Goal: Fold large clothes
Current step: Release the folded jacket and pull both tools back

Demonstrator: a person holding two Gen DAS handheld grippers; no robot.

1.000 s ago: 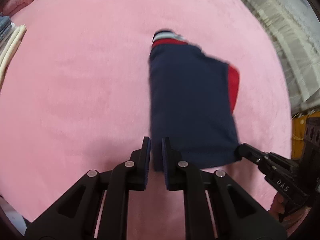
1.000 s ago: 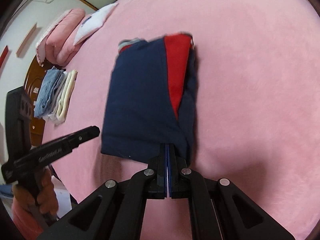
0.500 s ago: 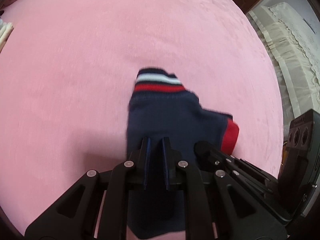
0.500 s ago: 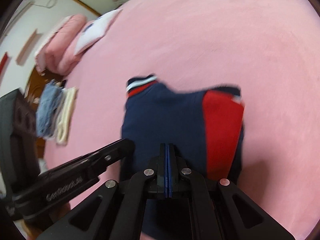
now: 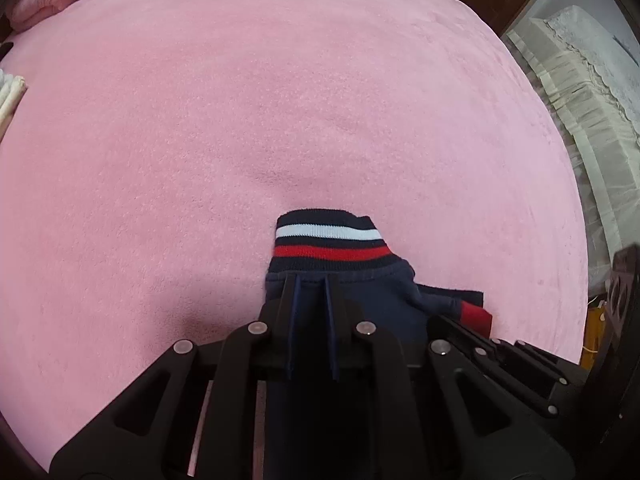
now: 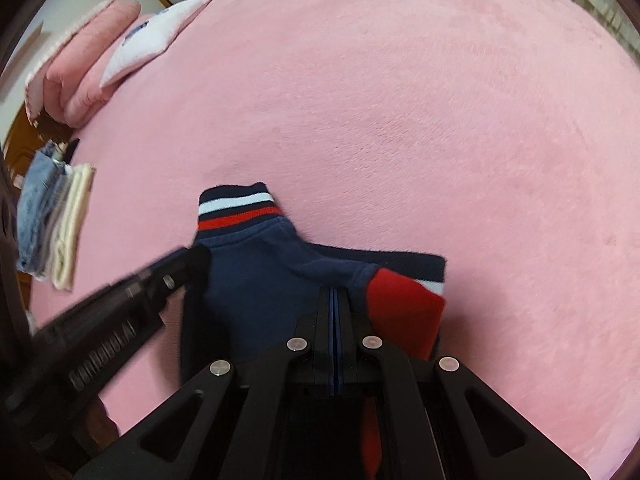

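Observation:
A folded navy garment (image 5: 380, 304) with a red panel (image 6: 404, 312) and a striped white-and-red cuff (image 5: 328, 240) lies on the pink bed cover (image 5: 280, 100). My left gripper (image 5: 311, 280) sits over its near half, jaws slightly apart, nothing clearly between them. My right gripper (image 6: 334, 292) is shut, its tips on the navy fabric (image 6: 260, 292) beside the red panel; whether it pinches cloth is hidden. The left gripper also shows in the right wrist view (image 6: 192, 260), touching the garment's left edge. The cuff shows there too (image 6: 236, 210).
A stack of folded blue and cream clothes (image 6: 52, 216) lies at the bed's left edge. A pink pillow (image 6: 76, 84) and a white pillow (image 6: 152, 40) sit at the far left. White lace fabric (image 5: 580, 80) is off the bed to the right.
Both grippers have moved forward over the garment, folding its near half toward the striped cuff. The garment now looks shorter and the cuff is much closer to the fingertips.

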